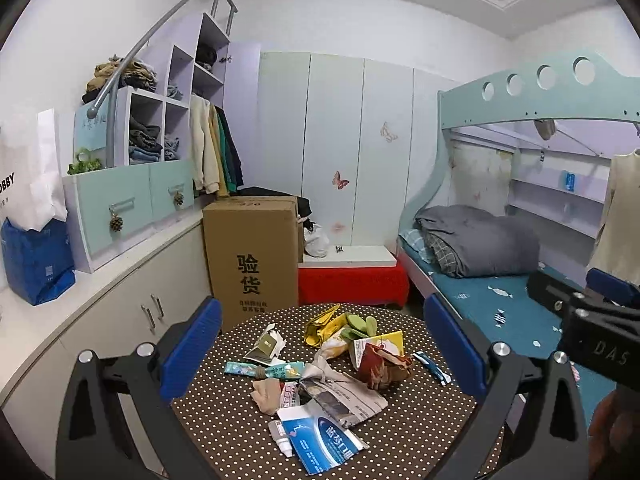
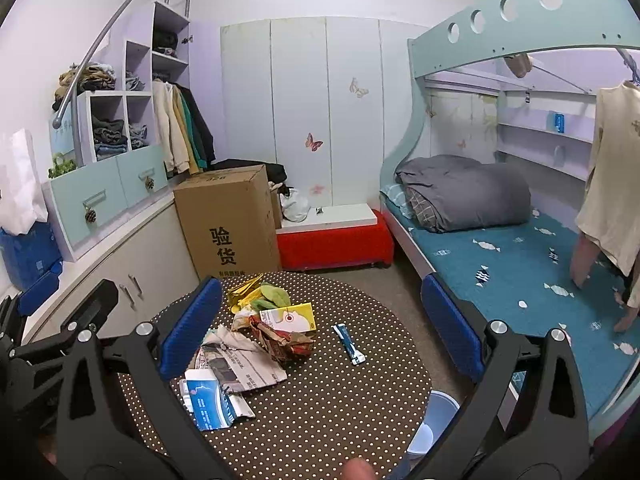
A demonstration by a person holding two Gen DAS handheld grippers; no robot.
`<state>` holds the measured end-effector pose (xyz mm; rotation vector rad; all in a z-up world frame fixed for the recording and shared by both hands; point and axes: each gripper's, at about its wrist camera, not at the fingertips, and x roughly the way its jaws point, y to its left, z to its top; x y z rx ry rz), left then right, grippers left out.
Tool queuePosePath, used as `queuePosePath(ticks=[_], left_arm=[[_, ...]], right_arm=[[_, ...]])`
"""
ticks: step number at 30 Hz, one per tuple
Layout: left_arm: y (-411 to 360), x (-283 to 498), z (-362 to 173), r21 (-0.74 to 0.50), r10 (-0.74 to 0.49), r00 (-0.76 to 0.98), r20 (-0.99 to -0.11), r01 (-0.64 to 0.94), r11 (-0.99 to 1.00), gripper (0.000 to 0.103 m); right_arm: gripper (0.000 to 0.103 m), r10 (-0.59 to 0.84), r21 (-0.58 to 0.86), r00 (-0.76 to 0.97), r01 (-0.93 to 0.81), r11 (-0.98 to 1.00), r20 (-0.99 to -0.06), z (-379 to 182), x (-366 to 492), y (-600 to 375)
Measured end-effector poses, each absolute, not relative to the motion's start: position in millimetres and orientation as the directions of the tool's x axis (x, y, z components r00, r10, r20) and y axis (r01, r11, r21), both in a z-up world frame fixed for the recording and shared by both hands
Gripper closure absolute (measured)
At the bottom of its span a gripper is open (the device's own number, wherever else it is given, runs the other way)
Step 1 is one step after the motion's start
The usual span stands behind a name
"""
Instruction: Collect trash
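Both grippers, left gripper [image 1: 322, 354] and right gripper [image 2: 322, 328], released above crumpled, colourful trash [image 1: 320, 376].

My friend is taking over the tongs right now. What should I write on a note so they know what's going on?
Left tongs: open, empty, above the trash pile.
Right tongs: open, empty, above the same table.
Trash is all on the round dotted table: blue-and-white packet at the near edge, crumpled newspaper, red-brown wrapper, yellow wrappers at the far side, small blue sachet lying apart on the right.
A pale blue bin shows just past the table's right edge.
Done: nothing looks collected.
Left: pick up every piece, probably into that bin.
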<state>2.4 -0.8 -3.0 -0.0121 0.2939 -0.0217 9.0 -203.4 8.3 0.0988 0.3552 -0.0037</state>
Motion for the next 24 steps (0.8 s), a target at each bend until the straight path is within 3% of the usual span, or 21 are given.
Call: queuePosePath(ticks=[24], left_arm=[[7, 16, -15, -0.035, -0.043, 0.940, -0.338, 0.033, 0.999, 0.004]], right_arm=[[0.005, 0.015, 0.081, 0.933, 0.016, 0.997, -0.360, -3, 17, -197]])
